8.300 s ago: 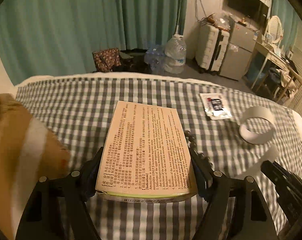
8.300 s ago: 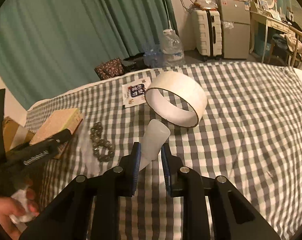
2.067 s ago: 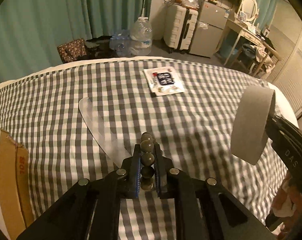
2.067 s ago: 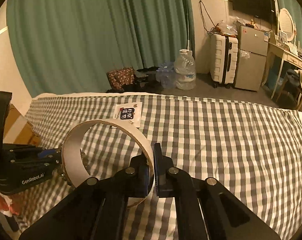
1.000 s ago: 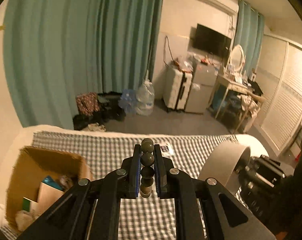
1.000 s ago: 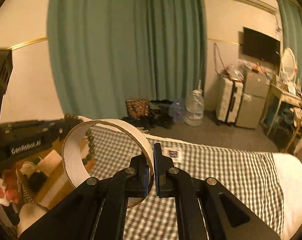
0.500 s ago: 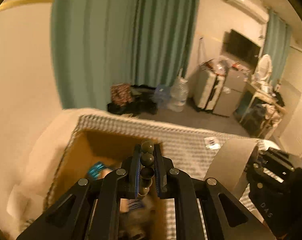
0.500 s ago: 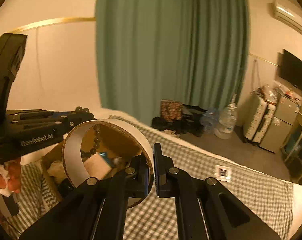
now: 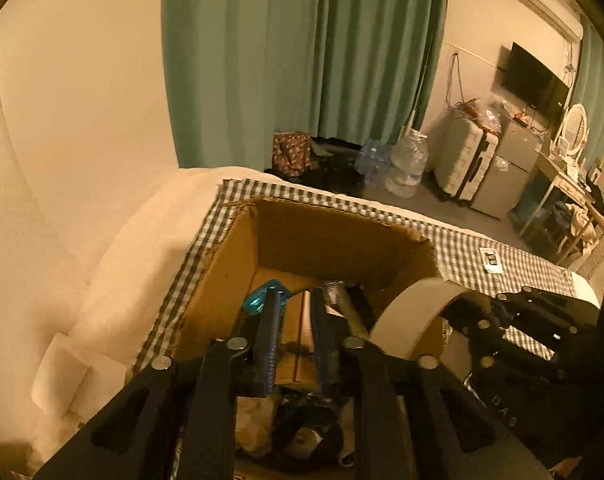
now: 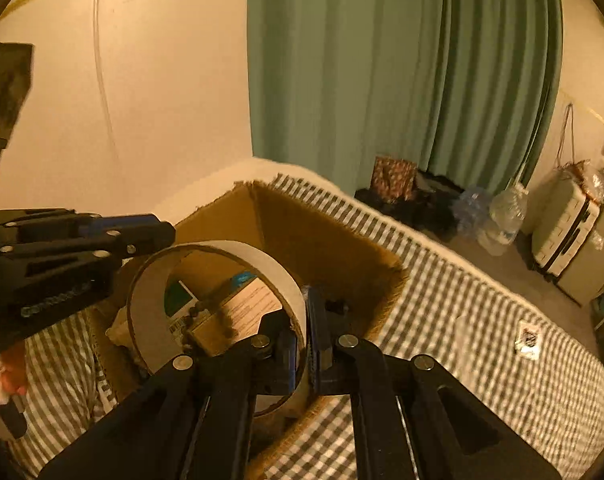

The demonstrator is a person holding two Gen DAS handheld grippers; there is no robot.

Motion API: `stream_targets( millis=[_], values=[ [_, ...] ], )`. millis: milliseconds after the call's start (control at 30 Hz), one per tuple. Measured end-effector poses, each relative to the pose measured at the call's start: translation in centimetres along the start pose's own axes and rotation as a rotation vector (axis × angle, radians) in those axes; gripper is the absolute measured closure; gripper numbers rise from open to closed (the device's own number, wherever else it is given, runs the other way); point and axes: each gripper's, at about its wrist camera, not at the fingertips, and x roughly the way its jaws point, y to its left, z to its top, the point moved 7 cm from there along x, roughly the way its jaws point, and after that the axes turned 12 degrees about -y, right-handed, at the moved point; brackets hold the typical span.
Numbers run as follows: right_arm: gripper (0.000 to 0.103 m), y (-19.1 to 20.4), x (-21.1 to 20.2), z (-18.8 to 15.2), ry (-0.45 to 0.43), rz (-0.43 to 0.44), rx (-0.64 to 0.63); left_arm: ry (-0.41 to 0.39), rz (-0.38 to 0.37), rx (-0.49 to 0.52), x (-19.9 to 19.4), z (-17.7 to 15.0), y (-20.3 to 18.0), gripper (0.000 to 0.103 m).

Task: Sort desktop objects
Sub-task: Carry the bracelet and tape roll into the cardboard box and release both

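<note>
Left wrist view shows the left gripper [image 9: 295, 332] above the open cardboard box [image 9: 334, 236], its jaws having just been opening, now parted with nothing pressed between them; a dark blurred bit, maybe the bead string [image 9: 293, 347], shows between them low down. To its right, the right gripper [image 10: 306, 344] hangs over the box's near corner, nearly closed, pinching the wall of the white tape ring [image 10: 217, 312]. Farther right, a small packet [image 10: 529, 340] lies on the checked cloth [image 10: 482, 320].

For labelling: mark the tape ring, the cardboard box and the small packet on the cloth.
tape ring [image 10: 221, 249], right wrist view, top outer band.
cardboard box [image 9: 334, 236], left wrist view, inner far wall.
small packet [image 9: 490, 260], left wrist view, middle.
</note>
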Motion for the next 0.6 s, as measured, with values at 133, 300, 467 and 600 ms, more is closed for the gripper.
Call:
stream_targets(
  millis=[133, 300, 467, 600],
  values=[
    [0.027, 0.8, 0.6, -0.4, 0.011, -0.005, -0.003, -0.016, 0.029, -0.002, -0.6, -0.2, 1.1, 0.038],
    [0.026, 0.7, -1.0, -0.1, -0.048, 0.007, 0.019, -0.004, 0.021, -0.001, -0.9, -0.6, 0.6, 0.034],
    [0.024, 0.3, -1.9, -0.3, -0.015, 0.040, 0.059, -0.011, 0.015, -0.019, -2.1, -0.8, -0.5, 0.028],
    [0.024, -0.5, -3.8, -0.1, -0.051, 0.022, 0.052, -0.023, 0.024, -0.002, -2.9, -0.5, -1.6, 0.022]
  ],
)
